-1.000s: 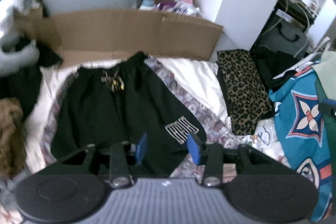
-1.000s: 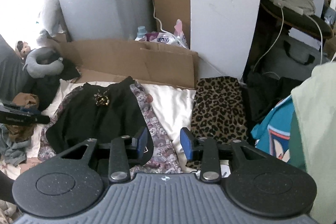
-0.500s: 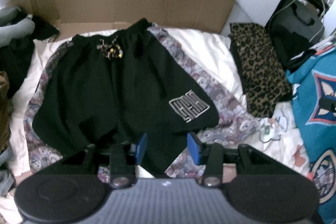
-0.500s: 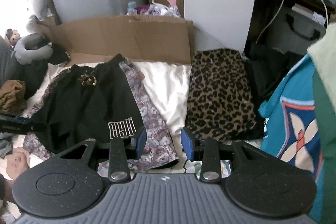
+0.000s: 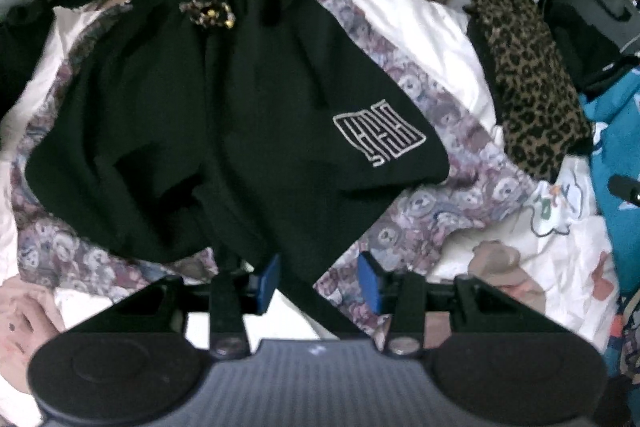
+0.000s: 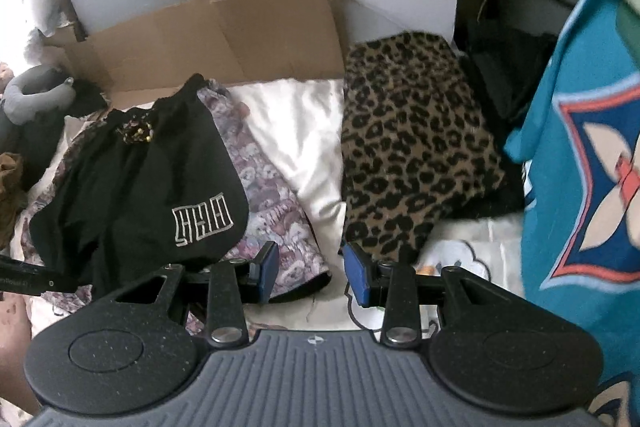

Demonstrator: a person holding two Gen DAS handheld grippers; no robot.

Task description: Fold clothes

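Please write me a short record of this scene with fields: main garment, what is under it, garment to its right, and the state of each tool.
main garment: black shorts, spread flat, waistband at the far side, white outlined logo on one leg
under it: bear-print fabric, showing around the shorts' edges
garment to its right: leopard-print piece, folded, apart from the shorts
behind: cardboard, standing
left tool: open, empty, above the shorts' near hem
right tool: open, empty, above the bear-print fabric's near edge
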